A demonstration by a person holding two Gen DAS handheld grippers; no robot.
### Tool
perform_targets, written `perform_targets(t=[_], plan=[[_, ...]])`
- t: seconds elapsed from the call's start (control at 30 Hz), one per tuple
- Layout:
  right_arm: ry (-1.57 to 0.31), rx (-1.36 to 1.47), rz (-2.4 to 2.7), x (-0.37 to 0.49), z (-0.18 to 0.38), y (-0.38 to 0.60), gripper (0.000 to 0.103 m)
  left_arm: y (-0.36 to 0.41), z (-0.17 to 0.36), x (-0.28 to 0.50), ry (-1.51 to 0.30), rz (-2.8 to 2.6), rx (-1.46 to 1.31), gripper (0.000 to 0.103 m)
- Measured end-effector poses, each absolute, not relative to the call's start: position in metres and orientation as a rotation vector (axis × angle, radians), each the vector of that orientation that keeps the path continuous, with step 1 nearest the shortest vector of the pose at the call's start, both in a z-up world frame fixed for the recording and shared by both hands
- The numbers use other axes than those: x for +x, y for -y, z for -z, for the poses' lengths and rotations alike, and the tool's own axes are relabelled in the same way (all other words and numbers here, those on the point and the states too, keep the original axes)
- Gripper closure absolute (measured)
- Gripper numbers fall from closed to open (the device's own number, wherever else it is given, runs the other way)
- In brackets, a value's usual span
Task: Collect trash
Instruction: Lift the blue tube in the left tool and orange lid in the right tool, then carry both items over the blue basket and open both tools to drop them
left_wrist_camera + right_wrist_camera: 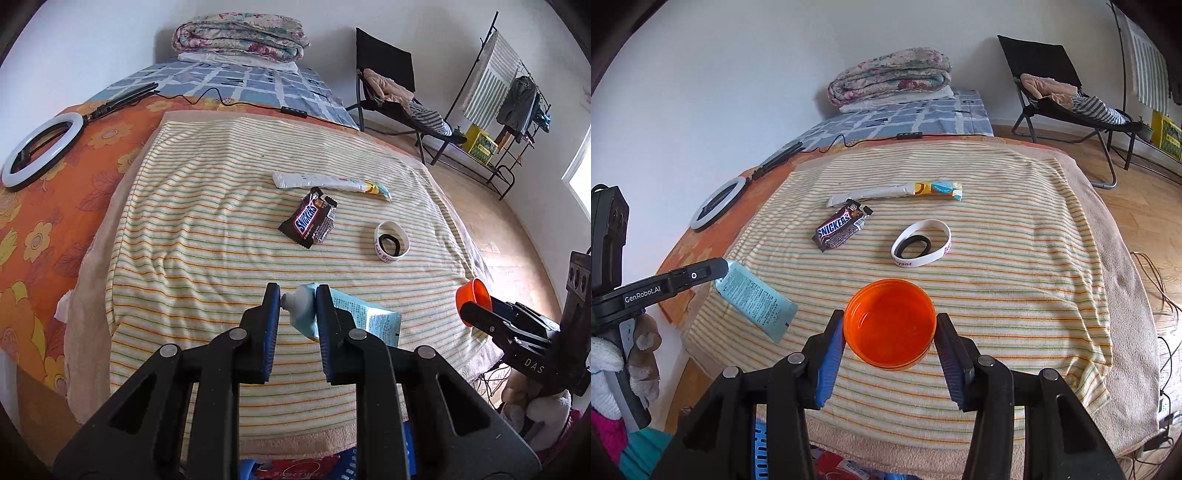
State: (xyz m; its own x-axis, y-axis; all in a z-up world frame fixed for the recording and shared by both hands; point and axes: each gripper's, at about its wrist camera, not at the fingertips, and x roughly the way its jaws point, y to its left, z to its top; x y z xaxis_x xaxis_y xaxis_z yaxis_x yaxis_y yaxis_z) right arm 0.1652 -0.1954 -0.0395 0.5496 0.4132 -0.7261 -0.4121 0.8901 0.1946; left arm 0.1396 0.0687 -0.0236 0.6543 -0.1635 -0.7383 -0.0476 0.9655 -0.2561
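- The left gripper is pinching the light blue tube near its capless nozzle end, with the crimped end sticking out to the right above the striped towel on the bed.
- The right gripper is clamping the orange tub by its sides, mouth facing the camera, over the towel's near edge.
- Judging from this, the step is dropping the tube into the tub, so the left gripper is best tilting the tube's tail down toward the tub's mouth before letting go.
- The tub is looking shallow against the tube's length, so a steady, level hold matters.
- The Snickers wrapper and the long sachet are lying farther back, awaiting collection.
- The white wristband with a black hair tie inside is probably not trash.
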Motion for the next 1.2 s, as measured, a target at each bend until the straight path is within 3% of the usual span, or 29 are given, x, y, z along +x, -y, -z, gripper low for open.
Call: perform_targets(t=[0.5, 1.2], plan=[[-0.879, -0.048, -0.542, 0.067, 0.043, 0.2, 0.053, -0.026, 0.025, 0.039, -0.852, 0.109, -0.179, 0.085], [-1.005, -0.051, -0.558, 0.018, 0.092, 0.192, 0.053, -0.026, 0.092, -0.012, -0.986, 0.074, -0.159, 0.085]])
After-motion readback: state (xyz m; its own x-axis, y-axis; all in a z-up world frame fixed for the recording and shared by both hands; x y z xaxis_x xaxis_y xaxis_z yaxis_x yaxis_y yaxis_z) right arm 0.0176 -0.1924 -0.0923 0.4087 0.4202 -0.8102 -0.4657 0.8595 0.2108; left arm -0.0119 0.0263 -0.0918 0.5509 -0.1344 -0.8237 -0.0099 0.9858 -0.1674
